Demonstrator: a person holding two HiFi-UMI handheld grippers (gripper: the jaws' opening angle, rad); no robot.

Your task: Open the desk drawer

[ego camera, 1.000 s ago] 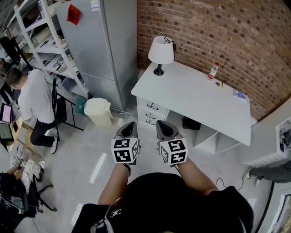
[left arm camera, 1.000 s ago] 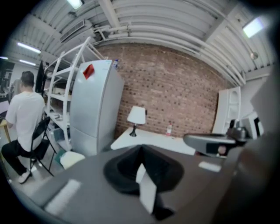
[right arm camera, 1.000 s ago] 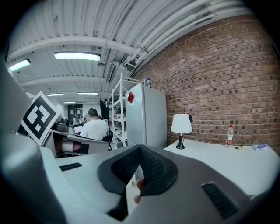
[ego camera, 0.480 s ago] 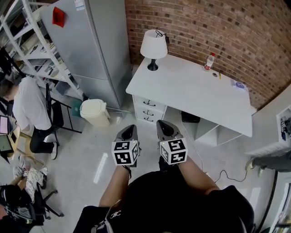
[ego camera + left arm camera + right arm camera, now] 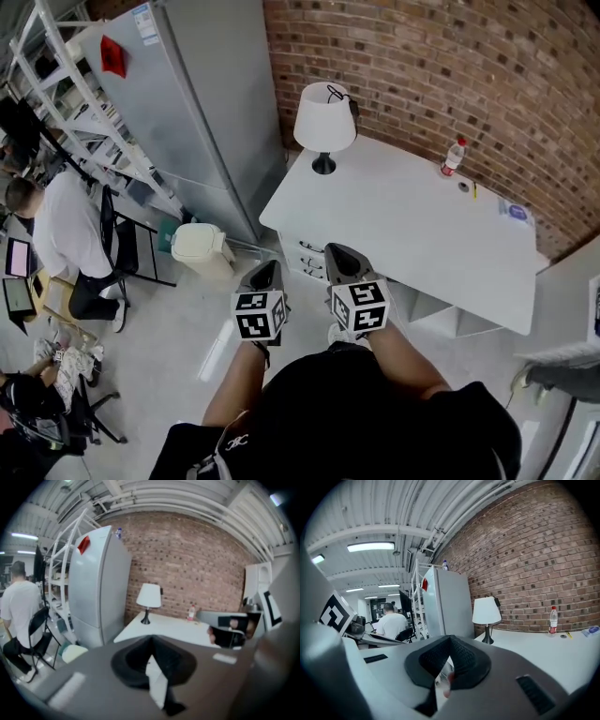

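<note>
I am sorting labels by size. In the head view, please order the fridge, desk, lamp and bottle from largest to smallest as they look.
1. fridge and desk: about alike, so not ranked
2. lamp
3. bottle

White desk (image 5: pixel 412 225) bears lamp (image 5: pixel 324 122) at left corner; bottle (image 5: pixel 453 157) near brick wall.

No legible text, number or brand in any view. Fridge (image 5: pixel 192 103) carries a pale sticker (image 5: pixel 141 23) and a red tag (image 5: pixel 112 43), both too small to read. The bottle (image 5: pixel 454 157) label is likewise unreadable.
</note>
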